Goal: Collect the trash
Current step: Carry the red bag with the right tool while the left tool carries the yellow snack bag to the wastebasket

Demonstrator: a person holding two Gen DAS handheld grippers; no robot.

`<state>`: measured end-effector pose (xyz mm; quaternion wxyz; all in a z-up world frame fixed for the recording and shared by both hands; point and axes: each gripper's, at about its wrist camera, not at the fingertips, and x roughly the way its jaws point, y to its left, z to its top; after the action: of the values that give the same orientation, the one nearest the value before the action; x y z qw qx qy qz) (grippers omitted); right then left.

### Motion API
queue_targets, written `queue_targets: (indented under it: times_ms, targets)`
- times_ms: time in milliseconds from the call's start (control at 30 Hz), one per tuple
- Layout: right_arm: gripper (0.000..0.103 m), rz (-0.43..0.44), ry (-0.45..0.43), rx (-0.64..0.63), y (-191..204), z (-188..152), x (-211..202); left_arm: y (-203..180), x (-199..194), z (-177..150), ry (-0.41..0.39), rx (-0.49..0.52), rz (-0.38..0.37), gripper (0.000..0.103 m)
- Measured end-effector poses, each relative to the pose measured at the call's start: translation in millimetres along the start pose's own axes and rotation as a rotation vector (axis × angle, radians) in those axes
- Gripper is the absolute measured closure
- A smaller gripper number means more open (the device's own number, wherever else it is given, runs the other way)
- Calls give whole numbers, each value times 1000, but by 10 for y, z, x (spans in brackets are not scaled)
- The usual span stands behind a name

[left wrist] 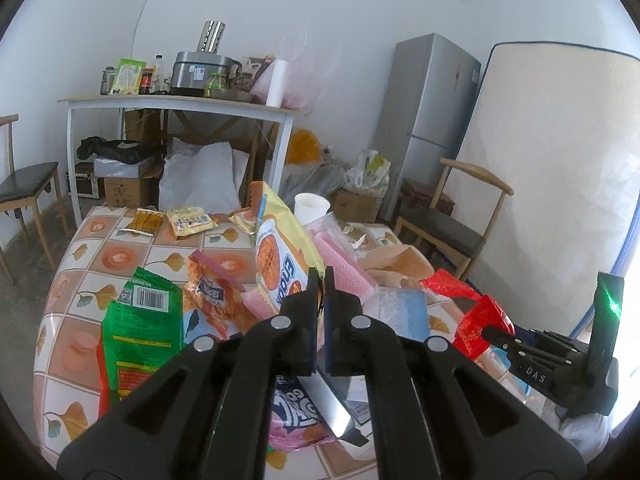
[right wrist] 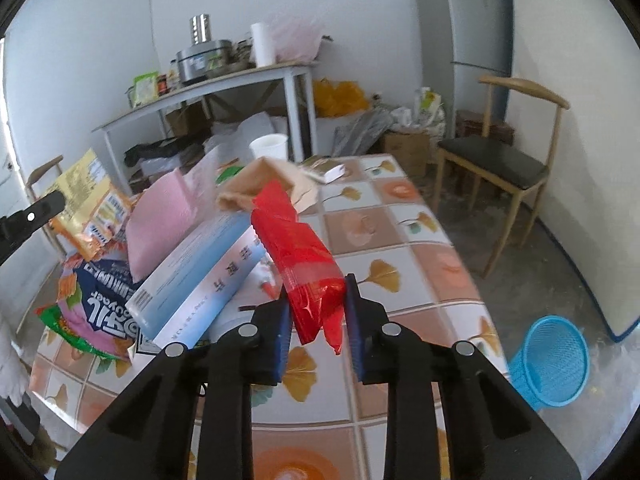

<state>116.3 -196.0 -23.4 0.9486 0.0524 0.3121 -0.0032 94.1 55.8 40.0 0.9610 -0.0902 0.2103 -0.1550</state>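
Observation:
My left gripper [left wrist: 322, 274] is shut on a yellow waffle-snack bag [left wrist: 280, 248] and holds it upright above the tiled tablecloth [left wrist: 116, 256]. The right wrist view shows this bag [right wrist: 88, 208] at the far left. My right gripper [right wrist: 317, 288] is shut on a crumpled red wrapper [right wrist: 296, 248], its blue pads [right wrist: 285, 320] pressing the lower end from both sides. The wrapper slants up and away over the table [right wrist: 400, 220]. At the right edge of the left wrist view, the same red wrapper [left wrist: 480, 320] hangs from the right gripper's tip.
More litter is piled on the table: a green bag [left wrist: 140, 320], an orange packet [left wrist: 212, 292], a pink sheet [right wrist: 164, 216], a blue-white box [right wrist: 200, 268] and a paper cup [right wrist: 270, 146]. A blue basket [right wrist: 554, 360] stands on the floor right of the table, beyond it a chair [right wrist: 500, 160].

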Motion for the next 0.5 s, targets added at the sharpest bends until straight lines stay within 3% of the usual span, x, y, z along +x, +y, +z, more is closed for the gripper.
queue_targets:
  times_ms: [500]
  targets:
    - [79,-60,-106,19,-130,64,-554,-256,-481,87,-129,48,-55,102]
